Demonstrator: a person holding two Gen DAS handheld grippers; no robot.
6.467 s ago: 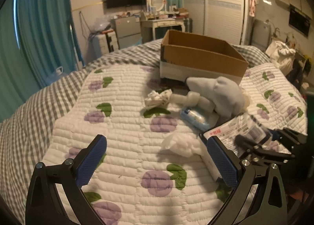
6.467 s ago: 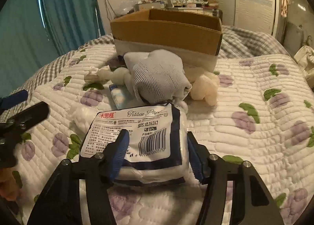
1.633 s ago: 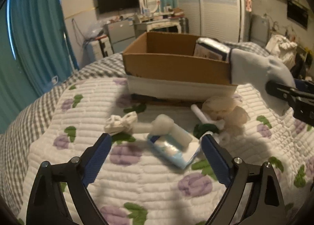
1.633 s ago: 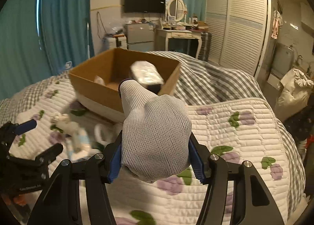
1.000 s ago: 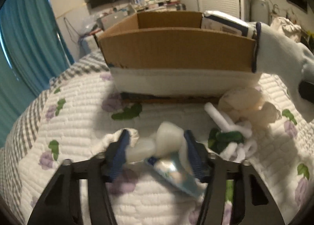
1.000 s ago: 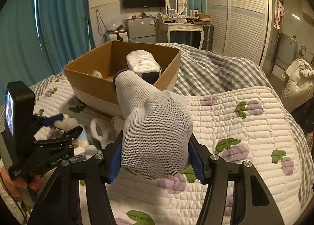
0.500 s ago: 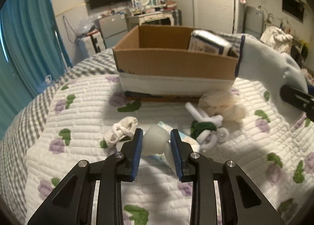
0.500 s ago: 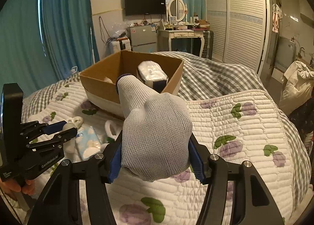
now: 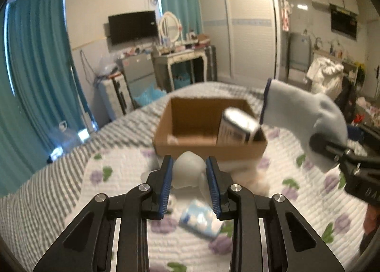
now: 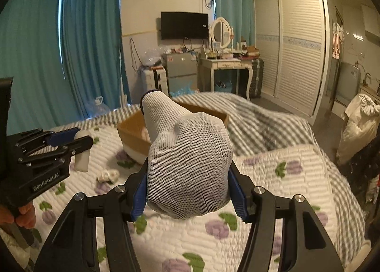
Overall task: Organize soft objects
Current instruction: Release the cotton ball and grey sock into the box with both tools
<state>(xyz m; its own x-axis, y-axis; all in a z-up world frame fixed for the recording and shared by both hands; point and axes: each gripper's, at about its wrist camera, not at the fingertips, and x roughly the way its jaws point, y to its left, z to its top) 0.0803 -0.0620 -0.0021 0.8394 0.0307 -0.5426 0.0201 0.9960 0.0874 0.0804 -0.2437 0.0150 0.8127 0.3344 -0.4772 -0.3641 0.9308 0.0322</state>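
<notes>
Lifted off quilt [image 9: 114, 172] since half a second ago: white foam piece [image 9: 188, 170], clamped in left gripper [image 9: 190, 183]. Blue packet [image 9: 201, 218] left lying below. White sock [image 10: 187, 165] gripped by right gripper [image 10: 187, 191], held above quilt. Cardboard box [image 9: 209, 129] beyond, tissue pack [image 9: 238, 128] inside.

Left gripper [image 10: 68, 140]: seemingly "GenRobot.AI"

Cardboard box [image 9: 209, 143] far centre on the quilt [image 9: 123, 172], tissue pack [image 9: 239, 127] leaning inside at its right. Near the box, a soft lump [image 9: 188, 170] up between the left gripper [image 9: 190, 184] pads. Small packet [image 9: 201, 218] lying on the quilt, nearer. Over to the right, sock [image 10: 187, 162] clamped in the right gripper [image 10: 188, 194], raised above the quilt.
</notes>
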